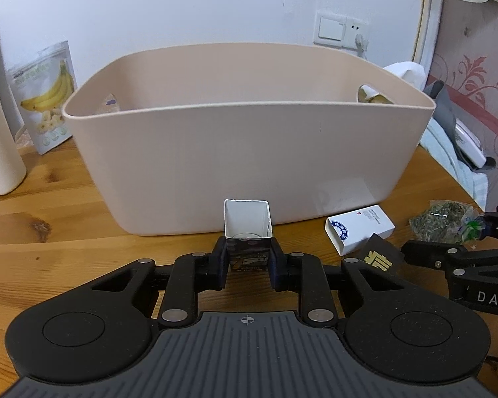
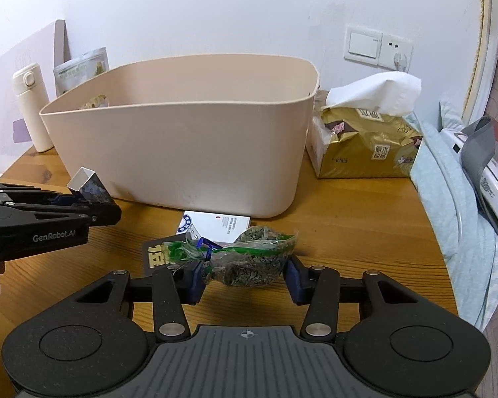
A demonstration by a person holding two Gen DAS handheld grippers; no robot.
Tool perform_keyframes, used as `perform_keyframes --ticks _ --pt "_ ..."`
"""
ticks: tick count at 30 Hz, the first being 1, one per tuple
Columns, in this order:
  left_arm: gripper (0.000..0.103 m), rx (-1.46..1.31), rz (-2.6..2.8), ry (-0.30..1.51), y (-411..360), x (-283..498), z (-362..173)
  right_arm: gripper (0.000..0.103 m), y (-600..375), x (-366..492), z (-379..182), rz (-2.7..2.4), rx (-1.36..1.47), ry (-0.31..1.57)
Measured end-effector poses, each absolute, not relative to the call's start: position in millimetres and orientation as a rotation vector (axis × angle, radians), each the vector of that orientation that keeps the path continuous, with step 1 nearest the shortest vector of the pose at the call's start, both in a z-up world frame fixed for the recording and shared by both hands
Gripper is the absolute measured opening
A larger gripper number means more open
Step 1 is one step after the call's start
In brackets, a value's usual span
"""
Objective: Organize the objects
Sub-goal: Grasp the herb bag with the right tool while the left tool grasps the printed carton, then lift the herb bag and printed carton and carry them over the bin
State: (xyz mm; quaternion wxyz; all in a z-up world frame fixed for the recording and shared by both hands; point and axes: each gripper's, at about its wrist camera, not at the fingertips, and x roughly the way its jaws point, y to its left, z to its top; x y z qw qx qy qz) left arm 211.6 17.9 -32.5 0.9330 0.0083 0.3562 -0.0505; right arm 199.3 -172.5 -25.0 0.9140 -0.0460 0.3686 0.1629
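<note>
My left gripper (image 1: pixel 248 252) is shut on a small open-topped carton (image 1: pixel 246 220), dark printed outside and white inside, held upright just in front of the beige tub's near wall (image 1: pixel 249 152). From the right wrist view the same carton (image 2: pixel 88 182) tilts toward the tub (image 2: pixel 182 152). My right gripper (image 2: pixel 245 275) is shut on a clear bag of dried green herbs (image 2: pixel 252 258), low over the wooden table (image 2: pixel 365 232). Behind the bag lie a white box with a blue emblem (image 2: pixel 215 224) and a black card with a gold character (image 2: pixel 156 252).
A banana-chip pouch (image 1: pixel 46 99) and a white bottle (image 1: pixel 0 146) stand left of the tub. A gold tissue pack (image 2: pixel 365 146) sits to its right. The table's rounded edge (image 2: pixel 438 232) borders pale blue bedding (image 2: pixel 474 232) with a white device (image 2: pixel 494 179) on it.
</note>
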Motion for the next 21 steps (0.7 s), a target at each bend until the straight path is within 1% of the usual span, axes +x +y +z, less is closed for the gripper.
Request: perform_keyframes --ticks 12,21 --pt "0.024 -0.002 -0.114 0.686 27.6 191.6 -13.8 0.045 -176.5 177.7 -3.6 0.312 -0.087 0.71" --pt "0.024 -0.003 -0.11 0.646 33.2 179.4 5.8 0.045 -178.7 158.8 22.7 0.299 -0.104 0.628"
